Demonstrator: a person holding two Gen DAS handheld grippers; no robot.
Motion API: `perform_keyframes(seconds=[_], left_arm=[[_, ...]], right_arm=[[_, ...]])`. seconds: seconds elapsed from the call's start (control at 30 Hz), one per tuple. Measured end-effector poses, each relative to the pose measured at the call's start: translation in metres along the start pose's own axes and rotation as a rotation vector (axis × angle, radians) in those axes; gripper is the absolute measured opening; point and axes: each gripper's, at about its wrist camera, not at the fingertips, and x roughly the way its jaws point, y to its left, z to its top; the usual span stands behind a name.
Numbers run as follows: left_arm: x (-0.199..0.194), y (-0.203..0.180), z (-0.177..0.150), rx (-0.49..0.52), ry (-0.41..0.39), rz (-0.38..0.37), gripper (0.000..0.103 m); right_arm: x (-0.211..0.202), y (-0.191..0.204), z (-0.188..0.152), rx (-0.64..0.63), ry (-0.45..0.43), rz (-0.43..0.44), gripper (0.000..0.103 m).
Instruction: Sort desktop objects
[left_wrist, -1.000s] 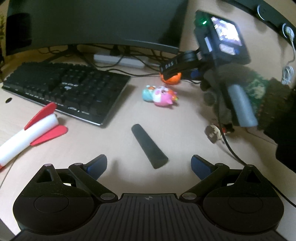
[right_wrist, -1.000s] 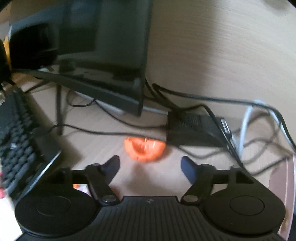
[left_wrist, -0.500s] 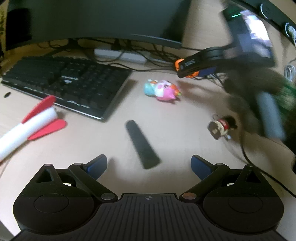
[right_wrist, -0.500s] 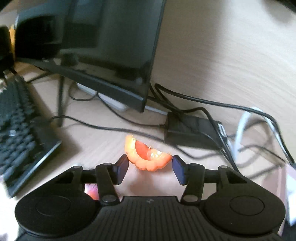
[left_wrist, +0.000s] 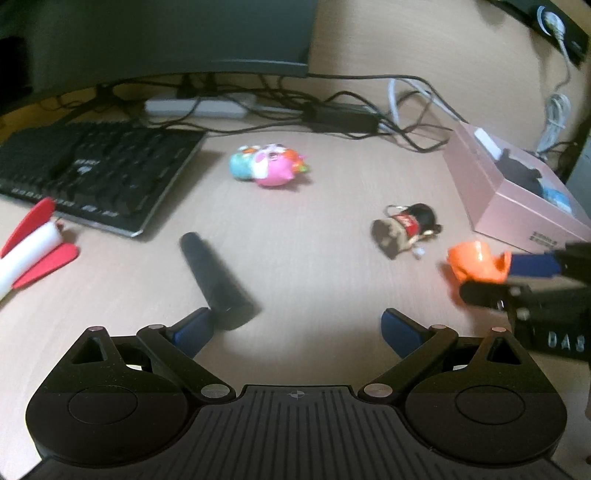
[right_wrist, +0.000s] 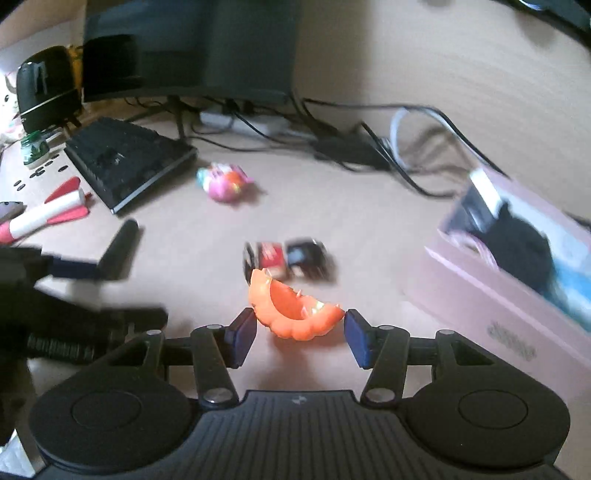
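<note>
Wooden desk (left_wrist: 332, 236), right gripper (right_wrist: 300, 332) fingers clamped on orange toy (right_wrist: 291, 310) — left gripper (left_wrist: 297, 328) fingers apart

The left gripper (left_wrist: 295, 326) is being held with jaws spread wide; the right gripper (right_wrist: 300, 336) is being kept clamped on something.

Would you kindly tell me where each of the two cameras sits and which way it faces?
Left wrist: on the left gripper, looking across the desk toward the monitor; its own open fingers show, and the right gripper enters from the right.
Right wrist: on the right gripper, facing the same way; its fingers clamp the orange piece, with the left gripper at left.
Shared: keyboard, black cylinder, pink toy, pink box.
</note>
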Motion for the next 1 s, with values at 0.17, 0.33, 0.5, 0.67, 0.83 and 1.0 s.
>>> perform_keyframes(seconds=[0.17, 0.33, 0.5, 0.67, 0.83, 1.0], left_arm=[[-0.004, -0.011, 0.007, 0.034, -0.039, -0.009, 0.1], [-0.007, -0.004, 0.015, 0.07, -0.073, 0.057, 0.1], [0.011, 0.01, 0.037, 0.07, -0.072, 0.1, 0.1], [0.04, 0.006, 0.056, 0.004, -0.007, 0.08, 0.091], [0.058, -0.013, 0.059, 0.074, 0.002, 0.123, 0.072], [0.05, -0.023, 0.053, 0.129, -0.015, 0.139, 0.038]], right_arm=[[-0.015, -0.013, -0.017, 0.042, -0.008, -0.034, 0.068], [-0.037, -0.027, -0.033, 0.096, -0.049, -0.092, 0.098], [-0.048, -0.039, -0.056, 0.125, -0.05, -0.17, 0.1], [-0.058, -0.04, -0.075, 0.144, -0.041, -0.24, 0.103], [-0.065, -0.035, -0.087, 0.119, -0.044, -0.281, 0.103], [-0.068, -0.033, -0.093, 0.107, -0.058, -0.293, 0.103]])
